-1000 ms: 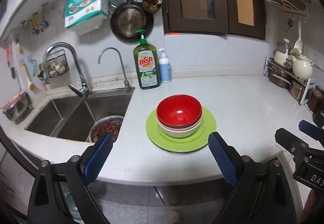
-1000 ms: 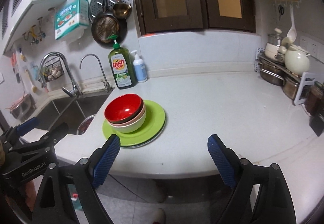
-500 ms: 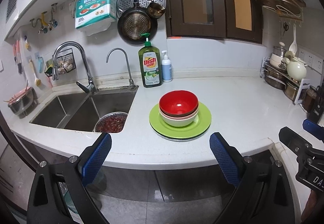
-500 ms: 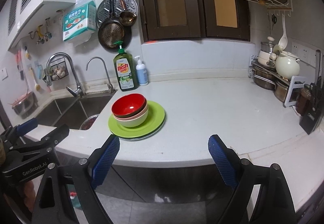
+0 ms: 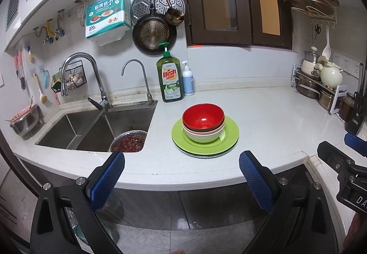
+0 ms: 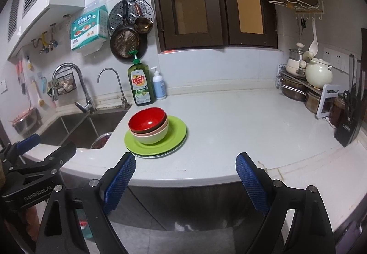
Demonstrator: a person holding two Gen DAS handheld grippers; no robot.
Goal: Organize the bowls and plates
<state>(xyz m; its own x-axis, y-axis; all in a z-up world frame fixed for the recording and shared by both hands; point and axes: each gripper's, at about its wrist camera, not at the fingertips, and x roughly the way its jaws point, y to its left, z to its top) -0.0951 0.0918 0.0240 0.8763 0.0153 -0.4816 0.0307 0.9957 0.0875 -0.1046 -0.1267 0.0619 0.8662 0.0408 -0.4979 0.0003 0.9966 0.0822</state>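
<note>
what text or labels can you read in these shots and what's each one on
"Dish soap" and "LEMON": green dish soap bottle
"200": hanging paper towel pack; its large Chinese characters are too distorted for me to read surely
"GenRobot.AI": body of the left gripper
"DA", cut off at the frame edge: body of the right gripper
White pump bottle and knife block labels: too small to read

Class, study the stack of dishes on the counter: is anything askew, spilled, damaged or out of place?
Nothing stands out. The red bowl sits nested upright in the bowls below it, all on the green plate, which lies flat on the counter. Both grippers, left and right, hang open and empty.
</note>
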